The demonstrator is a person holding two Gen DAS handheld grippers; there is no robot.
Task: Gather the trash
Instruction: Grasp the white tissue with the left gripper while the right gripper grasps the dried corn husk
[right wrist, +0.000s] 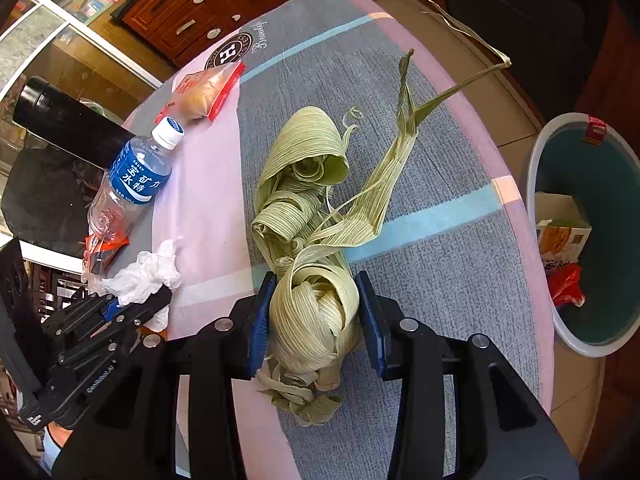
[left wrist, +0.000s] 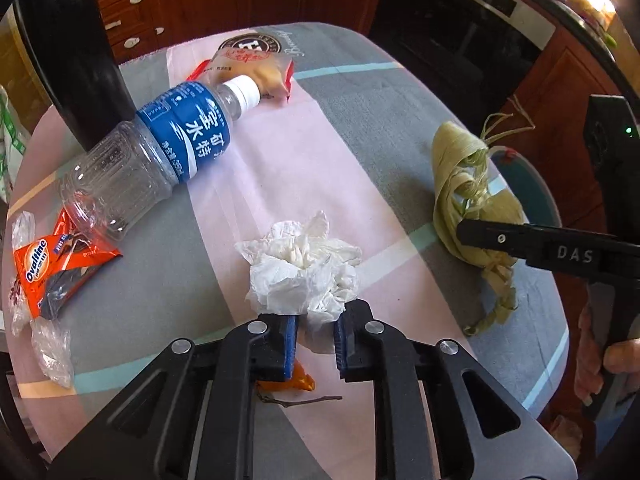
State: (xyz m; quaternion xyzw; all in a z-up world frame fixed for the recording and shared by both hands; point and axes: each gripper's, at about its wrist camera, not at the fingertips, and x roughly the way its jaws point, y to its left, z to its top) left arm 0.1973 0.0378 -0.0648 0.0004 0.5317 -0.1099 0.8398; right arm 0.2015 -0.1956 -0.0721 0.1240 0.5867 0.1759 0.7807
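White tissue between left gripper pads

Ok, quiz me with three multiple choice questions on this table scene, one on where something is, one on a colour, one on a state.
1. The pale round trash bin stands
A. on the table
B. on the floor beside the table
C. under the clear plastic water bottle

2. The bottle's label is
A. blue
B. green
C. yellow

3. The left gripper holds
A. nothing
B. the orange Ovaltine wrapper
C. the crumpled white tissue

B: bin sits beyond the table's edge. A: blue band. C: jaws pinch the tissue.
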